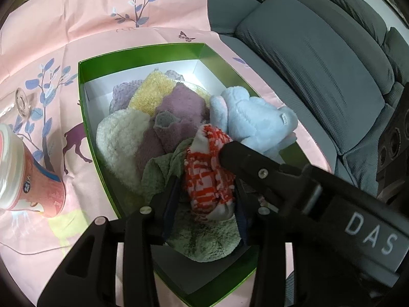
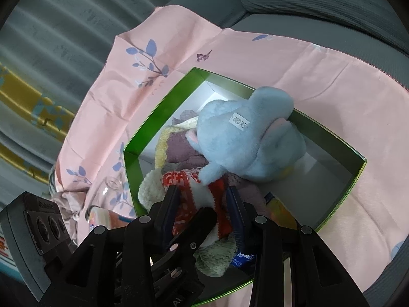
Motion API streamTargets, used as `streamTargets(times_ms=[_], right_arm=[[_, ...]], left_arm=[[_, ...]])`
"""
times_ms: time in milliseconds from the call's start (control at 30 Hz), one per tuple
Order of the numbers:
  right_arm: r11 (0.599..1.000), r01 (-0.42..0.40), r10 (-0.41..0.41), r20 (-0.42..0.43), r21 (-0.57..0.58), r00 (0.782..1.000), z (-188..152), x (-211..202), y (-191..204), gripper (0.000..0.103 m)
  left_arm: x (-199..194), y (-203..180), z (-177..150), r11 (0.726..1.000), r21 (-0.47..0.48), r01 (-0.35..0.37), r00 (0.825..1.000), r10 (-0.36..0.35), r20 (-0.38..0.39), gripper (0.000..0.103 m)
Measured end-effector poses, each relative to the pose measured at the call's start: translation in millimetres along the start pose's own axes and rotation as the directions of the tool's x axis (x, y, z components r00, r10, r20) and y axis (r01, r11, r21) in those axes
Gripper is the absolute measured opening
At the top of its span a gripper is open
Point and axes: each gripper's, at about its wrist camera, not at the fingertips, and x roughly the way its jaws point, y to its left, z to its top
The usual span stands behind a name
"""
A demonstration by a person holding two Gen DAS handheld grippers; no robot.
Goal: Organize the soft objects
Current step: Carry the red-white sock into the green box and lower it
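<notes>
A green box (image 1: 81,97) holds several soft items: a cream fleece (image 1: 120,138), a purple cloth (image 1: 179,112), a yellow cloth (image 1: 153,89), a green towel (image 1: 204,240) and a light blue plush toy (image 1: 255,122) leaning on its right wall. A red-and-white knitted cloth (image 1: 207,174) lies on top near the front. My left gripper (image 1: 205,199) stands around it, open, with small gaps at both pads. My right gripper (image 2: 203,202) is shut on the same red-and-white cloth (image 2: 184,199). One of its fingers (image 1: 245,161) crosses the left wrist view. The plush toy (image 2: 245,138) sits just beyond.
The box (image 2: 158,112) rests on a pink printed sheet (image 1: 76,25) spread over a grey sofa (image 1: 319,64). A pink cup (image 1: 33,179) and a glass jar (image 1: 21,102) lie left of the box. A blue packet (image 2: 242,258) sits in the box's near corner.
</notes>
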Motion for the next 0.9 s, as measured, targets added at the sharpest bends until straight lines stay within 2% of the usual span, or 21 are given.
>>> streamTargets(times_ms=[633, 900], right_arm=[[0.999, 0.047, -0.047, 0.017, -0.021, 0.999, 0.1, 5.0, -2.2, 0.04], [0.998, 0.053, -0.052, 0.019, -0.023, 0.998, 0.8, 5.0, -2.0, 0.04]], left_arm=[[5.5, -5.4, -1.2, 0.998, 0.032, -0.056, 0.998, 0.056, 0.004, 0.046], [5.4, -5.5, -2.1, 0.998, 0.032, -0.057, 0.998, 0.056, 0.023, 0.048]])
